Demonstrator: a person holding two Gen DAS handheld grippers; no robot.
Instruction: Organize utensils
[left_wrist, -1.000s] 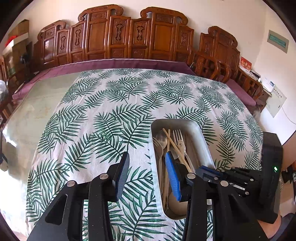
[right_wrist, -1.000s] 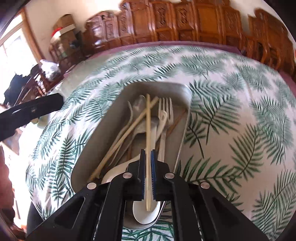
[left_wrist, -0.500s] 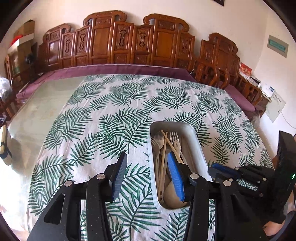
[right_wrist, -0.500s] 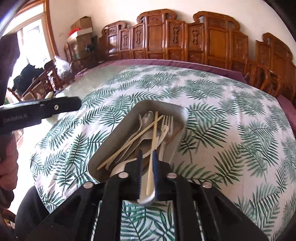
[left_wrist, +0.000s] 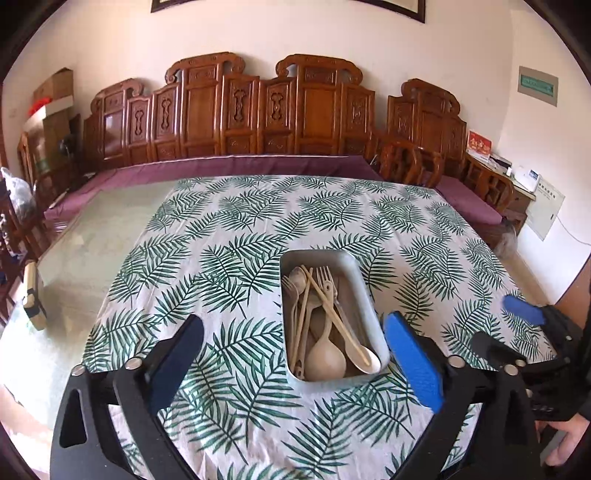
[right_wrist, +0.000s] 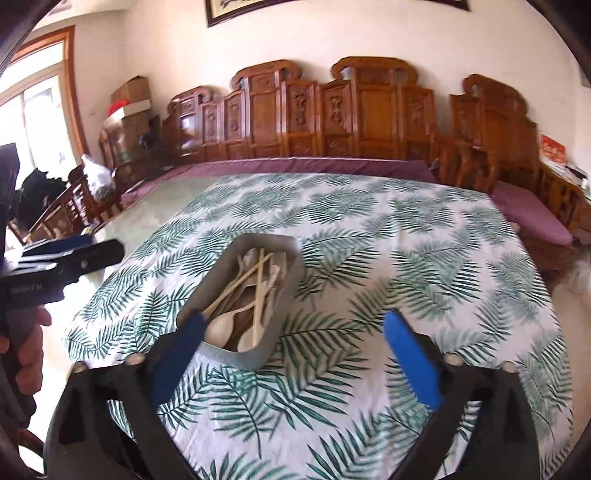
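Observation:
A grey metal tray (left_wrist: 364, 291) (right_wrist: 284, 302) sits on the leaf-print tablecloth and holds several beige utensils (left_wrist: 325, 317) (right_wrist: 255, 291): spoons, forks and chopsticks, lying mixed together. My left gripper (left_wrist: 295, 354) is open and empty, raised above the table in front of the tray. My right gripper (right_wrist: 295, 354) is open and empty, raised in front of the tray's near right corner. The right gripper also shows in the left wrist view (left_wrist: 517, 314), and the left gripper shows at the left edge of the right wrist view (right_wrist: 62, 258).
The leaf-print tablecloth (left_wrist: 258, 229) covers most of a glass-topped table (left_wrist: 96, 236). Carved wooden chairs (left_wrist: 258, 110) line the far side. A purple cloth (left_wrist: 221, 166) runs along the far edge. A small object (left_wrist: 31, 295) lies at the table's left edge.
My right gripper has opened and let go of the chopstick, which now lies in the tray. Both grippers have pulled back and risen away from the tray. The left gripper has opened wider.

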